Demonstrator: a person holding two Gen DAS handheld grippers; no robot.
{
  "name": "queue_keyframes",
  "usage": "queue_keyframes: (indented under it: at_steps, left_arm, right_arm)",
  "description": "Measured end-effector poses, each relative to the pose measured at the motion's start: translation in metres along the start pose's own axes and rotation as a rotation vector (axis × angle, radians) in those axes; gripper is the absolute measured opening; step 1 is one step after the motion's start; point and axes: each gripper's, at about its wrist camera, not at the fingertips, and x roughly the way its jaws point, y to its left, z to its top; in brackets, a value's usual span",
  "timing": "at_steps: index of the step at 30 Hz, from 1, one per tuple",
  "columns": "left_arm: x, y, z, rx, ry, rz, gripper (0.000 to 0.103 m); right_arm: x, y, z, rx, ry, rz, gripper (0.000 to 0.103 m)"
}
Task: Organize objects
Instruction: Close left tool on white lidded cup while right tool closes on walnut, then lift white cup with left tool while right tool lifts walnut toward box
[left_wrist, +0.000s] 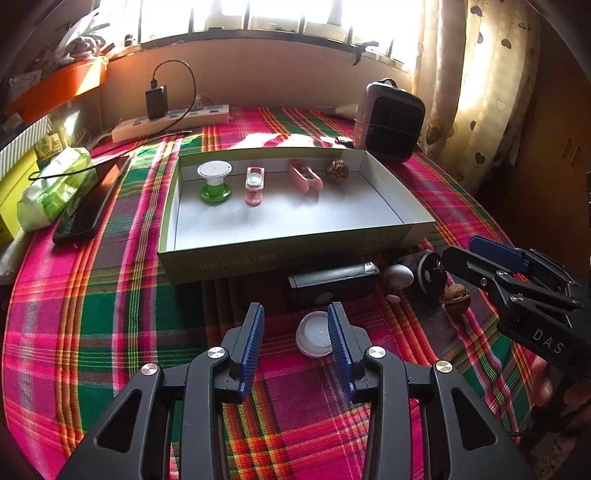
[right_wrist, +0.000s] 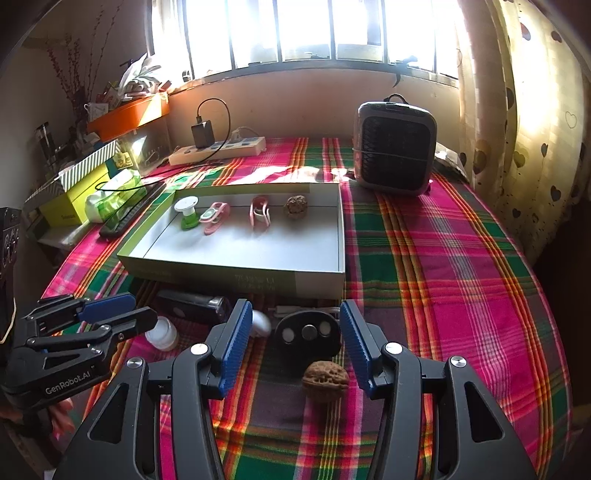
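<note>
My left gripper (left_wrist: 295, 320) hangs open over the plaid cloth. A small clear round jar (left_wrist: 313, 334) lies at its right finger, untouched. My right gripper (right_wrist: 294, 314) is open too, with a brown walnut (right_wrist: 325, 378) lying on the cloth between its fingers and a black oval device (right_wrist: 307, 332) just beyond it. Behind them stands an open cardboard box (left_wrist: 288, 254) holding a green-and-white spool (left_wrist: 215, 181), two pink items (left_wrist: 255, 186) and a brown knobbly ball (left_wrist: 337, 170). In front of the box lie a black rectangular case (left_wrist: 332, 284) and a small white round thing (left_wrist: 399, 275).
A dark space heater (right_wrist: 394, 147) stands at the back right. A power strip (left_wrist: 170, 122) with a charger lies at the back. A black phone (left_wrist: 88, 206) and a green tissue pack (left_wrist: 55, 184) lie left of the box. Curtains (right_wrist: 524, 110) hang on the right.
</note>
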Motion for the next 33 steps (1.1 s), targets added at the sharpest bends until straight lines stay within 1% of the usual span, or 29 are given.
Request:
queue_keyframes:
  at_steps: [5,10,15,27,30,33]
  left_arm:
    - [0.002,-0.006,-0.007,0.001,0.019,-0.036,0.034]
    - [0.010,-0.009,-0.011,0.002,0.044,-0.026,0.034]
    - [0.016,-0.011,-0.011,0.003,0.057,-0.017,0.034]
    - [0.018,-0.013,-0.011,0.002,0.052,0.002,0.034]
    - [0.018,-0.014,-0.011,0.006,0.048,0.009,0.034]
    - [0.018,-0.014,-0.011,0.004,0.044,0.013,0.034]
  right_arm:
    - [-0.005,-0.004,-0.012,-0.001,-0.002,0.001,0.051]
    - [-0.004,-0.007,-0.025,-0.010,0.028,-0.020,0.051]
    - [-0.003,-0.009,-0.031,-0.002,0.039,-0.021,0.051]
    - [0.008,-0.015,-0.036,0.015,0.087,-0.027,0.051]
    - [0.010,-0.016,-0.036,0.012,0.099,-0.043,0.051]
    - [0.012,-0.018,-0.036,0.020,0.110,-0.033,0.051]
